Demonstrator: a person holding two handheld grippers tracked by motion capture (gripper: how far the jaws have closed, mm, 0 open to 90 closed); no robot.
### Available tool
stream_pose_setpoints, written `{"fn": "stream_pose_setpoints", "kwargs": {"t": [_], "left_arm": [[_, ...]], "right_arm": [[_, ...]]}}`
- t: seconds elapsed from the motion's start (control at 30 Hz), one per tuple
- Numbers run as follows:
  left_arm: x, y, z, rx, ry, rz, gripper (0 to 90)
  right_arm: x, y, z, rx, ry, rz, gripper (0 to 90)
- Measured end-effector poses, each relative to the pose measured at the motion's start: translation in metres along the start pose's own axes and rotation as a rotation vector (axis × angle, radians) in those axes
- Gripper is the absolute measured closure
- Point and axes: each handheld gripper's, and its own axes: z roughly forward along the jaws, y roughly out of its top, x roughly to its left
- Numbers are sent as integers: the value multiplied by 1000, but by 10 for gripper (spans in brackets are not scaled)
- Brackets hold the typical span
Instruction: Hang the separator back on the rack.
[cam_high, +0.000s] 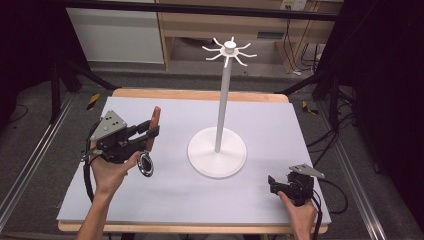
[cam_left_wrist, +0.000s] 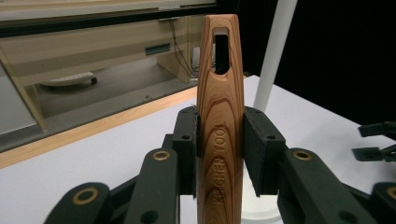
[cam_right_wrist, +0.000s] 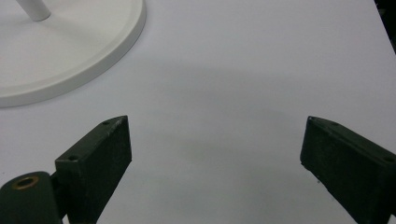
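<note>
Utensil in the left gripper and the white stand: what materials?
Brown kitchen utensil handle: looks like wood or a wood-grain print, smooth, with grain rings, stamped lettering and a hanging slot. Its round head: shiny, probably metal. White hook stand: matte, painted metal or plastic, can't tell.

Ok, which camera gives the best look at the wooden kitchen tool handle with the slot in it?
The left gripper view: the brown wooden handle stands upright between the left gripper pads, with slot, grain and lettering clear. The high view shows it small, its metal end hanging below.

Open tongs (cam_right_wrist: 217, 154) near white stand base (cam_right_wrist: 93, 51).
</note>
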Motion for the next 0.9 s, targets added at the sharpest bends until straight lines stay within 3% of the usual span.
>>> {"fn": "stream_pose_setpoints", "kwargs": {"t": [0.23, 0.5, 0.9], "left_arm": [[-3, 11, -1, -38, -27, -5, 675], [-15, 34, 1, -91, -57, 20, 675], [-23, 52, 7, -120, -72, 29, 675]], "right_arm": [[1, 0, 1, 4, -2, 1, 92], [0, 0, 1, 5, -3, 4, 92], [-1, 0, 0, 4, -2, 9, 92]]}}
